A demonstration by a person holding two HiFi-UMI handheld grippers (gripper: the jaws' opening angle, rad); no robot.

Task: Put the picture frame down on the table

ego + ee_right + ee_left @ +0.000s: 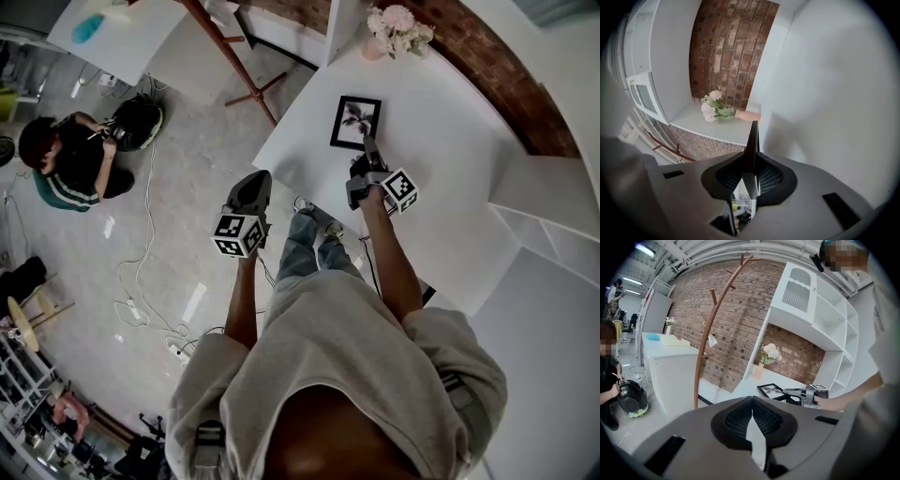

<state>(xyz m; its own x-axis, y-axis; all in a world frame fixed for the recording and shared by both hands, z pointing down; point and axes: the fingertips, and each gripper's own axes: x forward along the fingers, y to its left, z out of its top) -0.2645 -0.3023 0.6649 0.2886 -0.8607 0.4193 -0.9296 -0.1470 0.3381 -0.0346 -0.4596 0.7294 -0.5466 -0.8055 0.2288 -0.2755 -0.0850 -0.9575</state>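
Head view: picture frame [355, 122], black border with a pale print, is over the white counter [450, 187], near its far end. The right gripper [368, 143] reaches in from the near side, its tips at the frame's near edge. Cannot tell whether that edge rests on the counter or is slightly raised. The left gripper [253, 178] hangs off the counter's edge above the floor, well apart from the frame. A vase of pale flowers [398, 30] stands beyond the frame. A person [70, 159] sits on the floor at far left.

Left gripper view: jaws pressed together, nothing between them; left gripper [752, 411] empty. Beyond it are the frame [769, 390], low against the counter, and the right gripper [806, 394] at the frame's edge. A wooden coat stand [710, 333] stands before a brick wall.

Right gripper view: right gripper [750, 176] jaws are clamped on the frame, seen edge-on as a thin dark strip [752, 140] rising from between the pads. The flowers [715, 108] are behind it.
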